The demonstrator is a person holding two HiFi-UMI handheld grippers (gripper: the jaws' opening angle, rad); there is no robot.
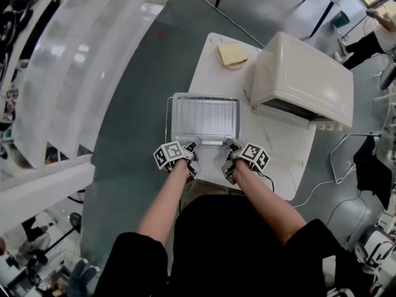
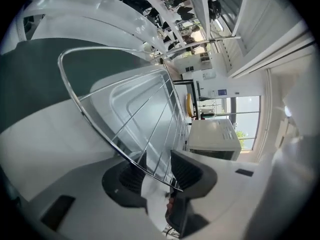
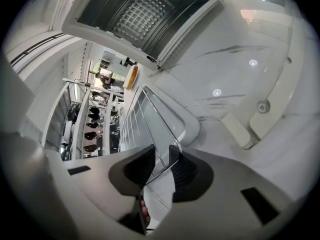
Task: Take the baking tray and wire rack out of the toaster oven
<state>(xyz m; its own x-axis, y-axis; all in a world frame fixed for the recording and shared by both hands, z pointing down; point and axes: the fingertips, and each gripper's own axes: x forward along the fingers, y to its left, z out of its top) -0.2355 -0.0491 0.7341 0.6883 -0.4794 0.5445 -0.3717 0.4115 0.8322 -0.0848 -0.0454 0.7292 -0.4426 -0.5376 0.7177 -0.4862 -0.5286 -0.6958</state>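
Observation:
The wire rack point(image 1: 204, 117) lies on the baking tray point(image 1: 204, 96) on the white table point(image 1: 278, 159), in front of the toaster oven point(image 1: 303, 79). My left gripper point(image 1: 193, 146) is at the rack's near left corner and my right gripper point(image 1: 232, 146) at its near right corner. In the left gripper view the rack's edge wire point(image 2: 150, 119) runs between the jaws of the left gripper point(image 2: 157, 171), which stand apart with a gap. In the right gripper view the rack point(image 3: 145, 124) and tray rim point(image 3: 185, 124) reach between the jaws of the right gripper point(image 3: 162, 166), also parted.
The toaster oven point(image 3: 140, 14) stands open to the right of the tray, its dark cavity facing me. A plate with a sandwich point(image 1: 231, 55) sits at the table's far edge. White railings and grey floor lie to the left of the table.

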